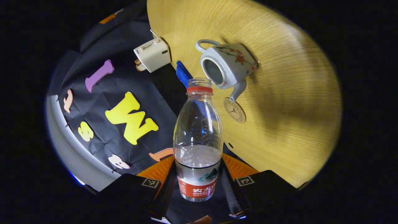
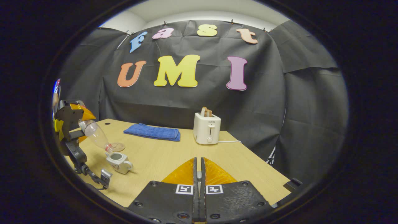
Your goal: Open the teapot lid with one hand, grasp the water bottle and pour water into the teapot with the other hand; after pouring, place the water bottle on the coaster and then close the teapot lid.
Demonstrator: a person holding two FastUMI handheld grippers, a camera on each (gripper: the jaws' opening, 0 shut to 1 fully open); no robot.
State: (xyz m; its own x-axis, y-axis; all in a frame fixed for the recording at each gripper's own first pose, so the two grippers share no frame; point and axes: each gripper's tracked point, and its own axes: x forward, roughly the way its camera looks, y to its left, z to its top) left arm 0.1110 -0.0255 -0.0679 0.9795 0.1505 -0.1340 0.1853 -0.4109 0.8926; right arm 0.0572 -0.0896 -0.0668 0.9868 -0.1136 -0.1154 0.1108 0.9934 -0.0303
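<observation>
- Firstly, in the left gripper view, the left claw [image 1: 198, 183] was clamped on the water bottle [image 1: 197, 140], with one finger pressing on each side of its lower part, near the label.
- The bottle had no cap on its neck, and some water was in its lower part.
- Beyond the bottle mouth, the teapot [image 1: 228, 67] stood on the wooden surface [image 1: 289, 102] with its opening uncovered; its spout pointed toward the round coaster [image 1: 234, 110], which lay just beside it.
- A blue towel [image 1: 182, 73] and a white toaster [image 1: 153, 54] were at the edge of the surface, behind the bottle neck.
- In the right gripper view, at the far left, the left claw [image 2: 81, 124] held the bottle [image 2: 94, 133] tilted, with the mouth down and just over the open teapot [image 2: 119, 162].
- The coaster [image 2: 118, 146] lay behind the teapot, near it and not covered by anything.
- Further right, the folded blue towel [image 2: 152, 132] lay toward the back of the surface [image 2: 161, 161], and the toaster [image 2: 206, 128] stood next to it with bread in its slot.
- At the bottom of this view, the right claw [image 2: 199, 174] had its fingers together, with only a thin line between them; I could not tell if something thin was held there.
- The lid of the teapot I could not find in either view.
</observation>
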